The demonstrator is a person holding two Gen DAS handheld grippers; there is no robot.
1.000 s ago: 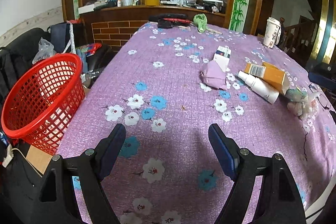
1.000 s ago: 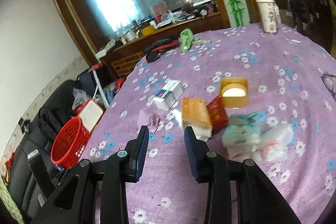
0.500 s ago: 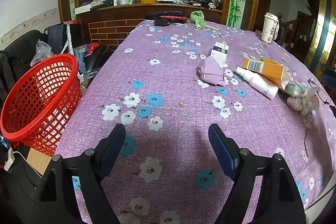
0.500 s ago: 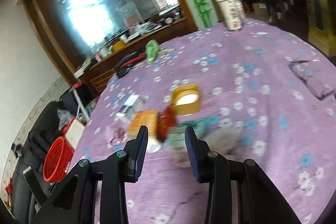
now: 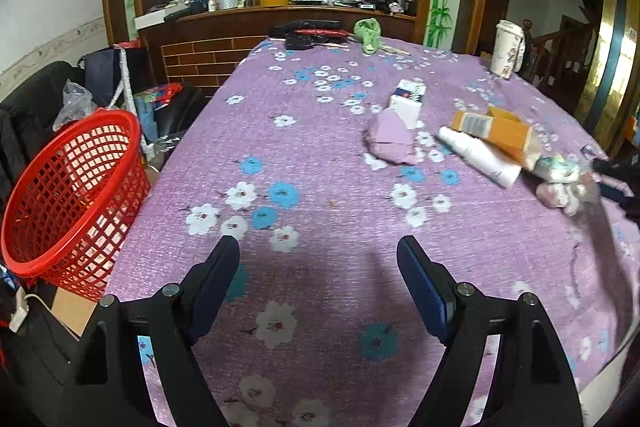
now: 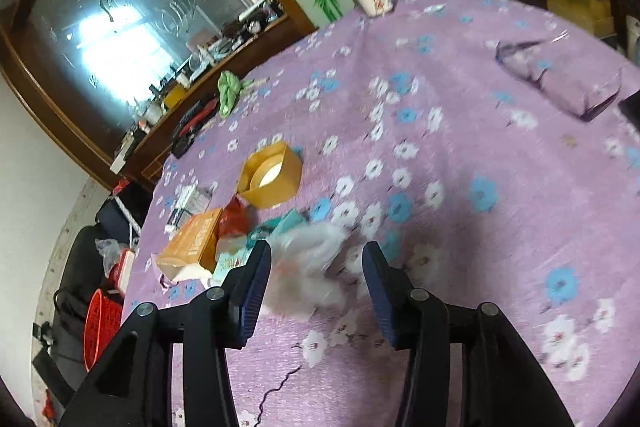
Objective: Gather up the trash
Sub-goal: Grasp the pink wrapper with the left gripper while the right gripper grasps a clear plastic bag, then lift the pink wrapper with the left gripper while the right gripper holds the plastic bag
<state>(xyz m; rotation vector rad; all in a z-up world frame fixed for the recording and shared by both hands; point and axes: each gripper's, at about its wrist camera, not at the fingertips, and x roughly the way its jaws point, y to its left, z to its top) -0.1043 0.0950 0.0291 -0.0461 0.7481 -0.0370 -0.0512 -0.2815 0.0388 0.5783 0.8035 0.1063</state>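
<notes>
A purple tablecloth (image 5: 320, 147) is showing white and blue blossoms. A red plastic mesh basket (image 5: 68, 187) is glowing at its edge. An orange cardboard box (image 6: 192, 243) is lying by a red wrapper (image 6: 234, 219), a teal packet (image 6: 288, 223) and a clear crinkled bag (image 6: 312, 267). A white floral cup (image 5: 507, 49) is standing apart.

Matt cloth tablecloth (image 5: 320, 155), red plastic mesh basket (image 5: 76, 187)

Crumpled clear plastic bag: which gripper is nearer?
Right. The right gripper has the crumpled clear plastic bag between its open jaws; the left gripper hangs well short of it.
</notes>
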